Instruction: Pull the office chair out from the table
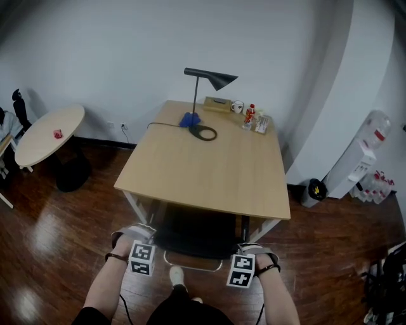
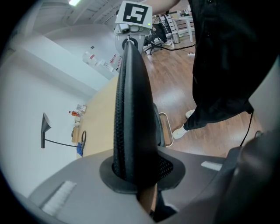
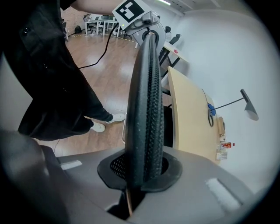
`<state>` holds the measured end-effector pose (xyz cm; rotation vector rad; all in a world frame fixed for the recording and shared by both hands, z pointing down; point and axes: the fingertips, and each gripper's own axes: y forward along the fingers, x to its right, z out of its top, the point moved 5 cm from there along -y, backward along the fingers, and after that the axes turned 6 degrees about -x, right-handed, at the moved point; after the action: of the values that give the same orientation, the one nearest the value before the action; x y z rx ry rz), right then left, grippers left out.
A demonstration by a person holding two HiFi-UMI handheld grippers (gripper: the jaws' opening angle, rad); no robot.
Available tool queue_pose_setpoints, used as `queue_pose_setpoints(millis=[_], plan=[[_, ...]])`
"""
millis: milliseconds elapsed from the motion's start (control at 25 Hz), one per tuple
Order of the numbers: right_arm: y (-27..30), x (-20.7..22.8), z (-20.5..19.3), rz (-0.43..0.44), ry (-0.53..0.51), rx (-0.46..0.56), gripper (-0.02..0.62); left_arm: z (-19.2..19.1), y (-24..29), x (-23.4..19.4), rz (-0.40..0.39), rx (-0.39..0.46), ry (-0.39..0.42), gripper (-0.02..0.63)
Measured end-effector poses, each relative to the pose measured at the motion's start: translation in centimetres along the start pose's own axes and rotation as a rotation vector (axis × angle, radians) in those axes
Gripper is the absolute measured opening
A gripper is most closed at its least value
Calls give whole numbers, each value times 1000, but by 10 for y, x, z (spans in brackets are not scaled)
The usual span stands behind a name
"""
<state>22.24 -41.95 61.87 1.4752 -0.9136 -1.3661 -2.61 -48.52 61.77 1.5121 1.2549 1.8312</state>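
The black office chair (image 1: pixel 192 232) is tucked under the near edge of the wooden table (image 1: pixel 203 171), with its mesh backrest toward me. My left gripper (image 1: pixel 141 238) is shut on the left end of the backrest's top edge, and my right gripper (image 1: pixel 248 251) is shut on the right end. In the left gripper view the backrest edge (image 2: pixel 131 109) runs straight out from between the jaws of the left gripper (image 2: pixel 136 177), up to the right gripper's marker cube (image 2: pixel 136 13). The right gripper view mirrors this: the backrest edge (image 3: pixel 146 109) runs out from the right gripper (image 3: pixel 141 177).
A black desk lamp (image 1: pixel 206 79), a blue item and small bottles stand at the table's far end. A round white table (image 1: pixel 47 133) is at the left. A water dispenser (image 1: pixel 365 159) and a bin (image 1: pixel 313 190) are at the right. My shoe (image 1: pixel 177 275) is on the wood floor behind the chair.
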Motion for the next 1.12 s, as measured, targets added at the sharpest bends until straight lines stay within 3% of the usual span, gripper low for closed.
queue_pose_setpoints(millis=[1120], plan=[[-36,-102,2,13,27,1,44,23,-55,90,-1,1,-7,48]])
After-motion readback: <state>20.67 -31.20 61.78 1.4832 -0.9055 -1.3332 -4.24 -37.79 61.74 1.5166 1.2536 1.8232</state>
